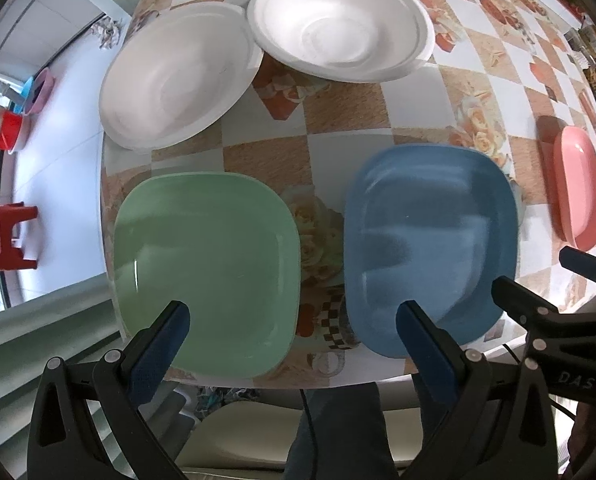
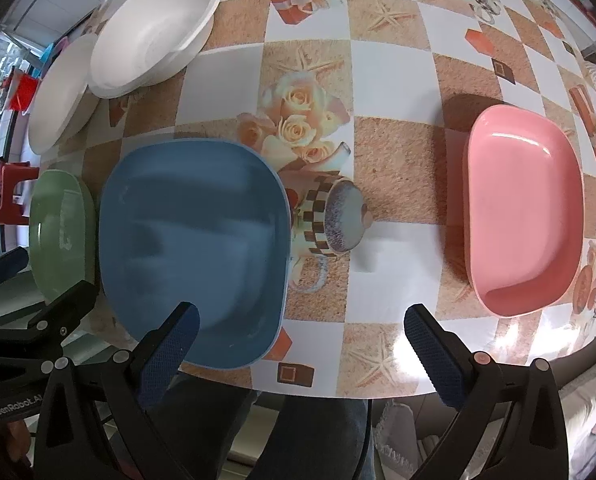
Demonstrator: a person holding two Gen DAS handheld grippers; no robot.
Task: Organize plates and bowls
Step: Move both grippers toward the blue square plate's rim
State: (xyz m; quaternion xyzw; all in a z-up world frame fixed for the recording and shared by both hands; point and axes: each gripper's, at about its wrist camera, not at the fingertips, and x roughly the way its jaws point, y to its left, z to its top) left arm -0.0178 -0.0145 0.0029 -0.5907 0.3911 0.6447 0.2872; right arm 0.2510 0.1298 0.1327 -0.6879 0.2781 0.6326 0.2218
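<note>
Hovering at the near edge of the bench (image 2: 382, 80), both grippers are held with their jaws wide apart and nothing between them. The left gripper (image 1: 294, 328) is poised above the gap between the green plate (image 1: 206, 272) and the blue plate (image 1: 430, 240), its fingers over the near rims of both; the right gripper (image 2: 302, 330) is held just beside the blue plate (image 2: 194, 248), with bare patterned cloth under most of its span. These two square dishes are laid side by side close to the bench edge, near but not touching, which would seem to make them the easiest first pick. Well apart on the right, the pink bowl (image 2: 526, 208) is set alone, perhaps as a separate sort. Farther back, a white foam plate (image 1: 178, 80) and a white foam bowl (image 1: 338, 24) are seen, their rims overlapping, and part of another white piece is cut off at the far edge. Nothing appears stacked yet, so the sorting is judged barely begun. Beyond the bench a red stool (image 1: 6, 236) is visible on the floor.
</note>
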